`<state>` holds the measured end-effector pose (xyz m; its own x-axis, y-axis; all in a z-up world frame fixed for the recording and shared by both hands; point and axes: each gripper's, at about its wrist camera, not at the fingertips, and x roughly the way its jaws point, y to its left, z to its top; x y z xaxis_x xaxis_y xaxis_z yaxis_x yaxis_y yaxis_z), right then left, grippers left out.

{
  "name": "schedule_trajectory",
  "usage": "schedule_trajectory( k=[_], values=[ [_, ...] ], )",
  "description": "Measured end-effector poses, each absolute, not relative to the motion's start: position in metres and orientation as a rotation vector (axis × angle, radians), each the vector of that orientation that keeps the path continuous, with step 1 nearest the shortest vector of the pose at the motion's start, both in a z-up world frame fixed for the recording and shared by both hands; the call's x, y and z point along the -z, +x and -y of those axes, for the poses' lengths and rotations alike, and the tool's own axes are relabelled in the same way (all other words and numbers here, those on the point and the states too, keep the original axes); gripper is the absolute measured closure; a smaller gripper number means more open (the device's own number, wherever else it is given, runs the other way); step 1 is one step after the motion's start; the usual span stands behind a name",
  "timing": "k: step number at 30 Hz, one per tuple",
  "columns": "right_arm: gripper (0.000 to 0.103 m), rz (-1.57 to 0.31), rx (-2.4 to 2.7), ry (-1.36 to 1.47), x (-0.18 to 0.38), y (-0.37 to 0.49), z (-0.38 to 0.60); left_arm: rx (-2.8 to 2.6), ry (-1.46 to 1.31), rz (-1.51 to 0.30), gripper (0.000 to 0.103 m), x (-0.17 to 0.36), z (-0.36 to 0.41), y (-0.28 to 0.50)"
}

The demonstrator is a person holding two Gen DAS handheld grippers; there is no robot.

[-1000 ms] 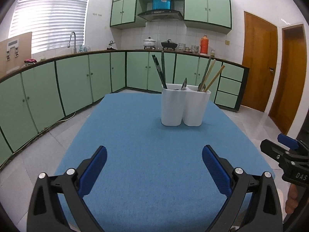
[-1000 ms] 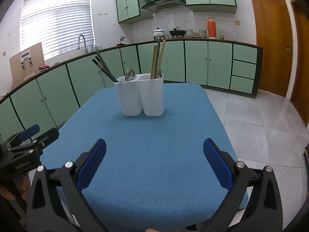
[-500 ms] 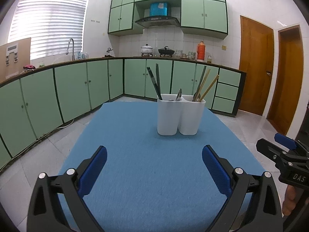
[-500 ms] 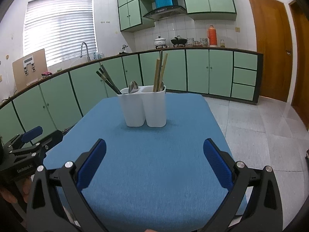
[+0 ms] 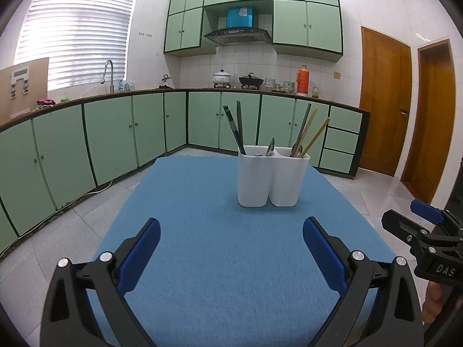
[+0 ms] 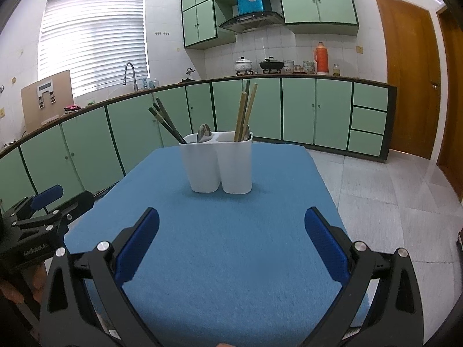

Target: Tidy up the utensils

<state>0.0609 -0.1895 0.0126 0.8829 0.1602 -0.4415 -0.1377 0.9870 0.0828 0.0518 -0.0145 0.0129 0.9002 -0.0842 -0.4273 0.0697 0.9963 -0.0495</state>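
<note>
Blue felt-like cloth [image 5: 220, 260] covers the table and serves as the landmark surface. Nearest the viewer, the left gripper [image 5: 231, 248] hangs over the near edge of the cloth, jaws spread wide, nothing between them. The right gripper [image 6: 231, 243] sits likewise, wide open and empty, beside the left one. Farther along the cloth, toward its far end, stands the white two-compartment holder [image 5: 272, 179]. Its left cup carries dark chopsticks [image 5: 235, 130] and a metal spoon [image 5: 270, 148]; its right cup carries pale bamboo chopsticks [image 5: 314, 137], with what looks like a second spoon low among them. No loose utensils lie on the cloth, so the sorting appears finished or nearly so. The chopsticks are probably light, stiff and thin, best pinched on the upper shaft above the rim; the spoon is likely slick, and only its bowl end shows to grip. The holder may tip if a utensil is dragged sideways.
</note>
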Motion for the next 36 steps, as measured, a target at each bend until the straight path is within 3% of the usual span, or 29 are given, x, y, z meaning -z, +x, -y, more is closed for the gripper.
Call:
schedule_trajectory(
  k=[36],
  values=[
    [0.005, -0.466, -0.164, 0.034, -0.0112, 0.0644, 0.1844, 0.078, -0.033, -0.453, 0.006, -0.0145, 0.0153, 0.0563]
  ],
)
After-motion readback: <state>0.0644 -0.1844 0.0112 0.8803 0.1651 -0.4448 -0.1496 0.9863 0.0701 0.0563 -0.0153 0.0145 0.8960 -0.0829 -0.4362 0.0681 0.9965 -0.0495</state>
